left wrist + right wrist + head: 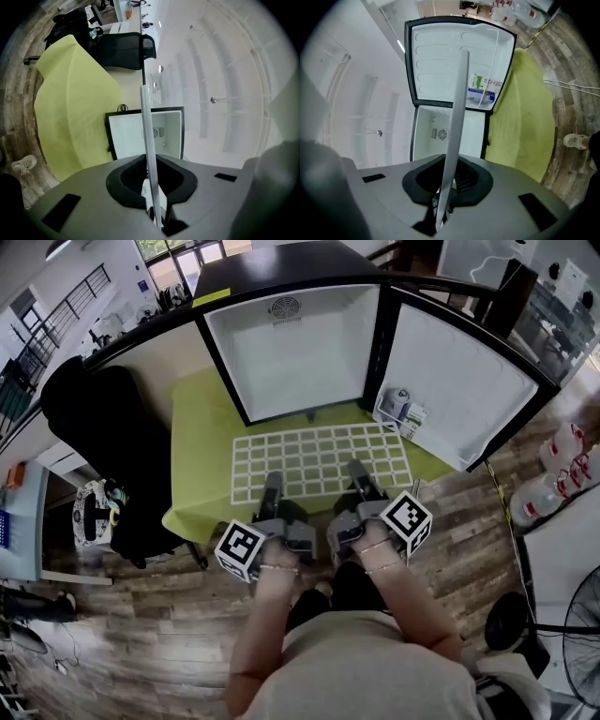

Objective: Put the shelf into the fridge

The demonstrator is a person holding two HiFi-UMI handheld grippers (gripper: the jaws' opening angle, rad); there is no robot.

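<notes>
Left hand-held gripper [272,486] and right hand-held gripper [359,474] clamp the shelf [319,457] before the open fridge [292,362]. Its grid shows only in head view; it may be touching the cloth [202,446].
</notes>
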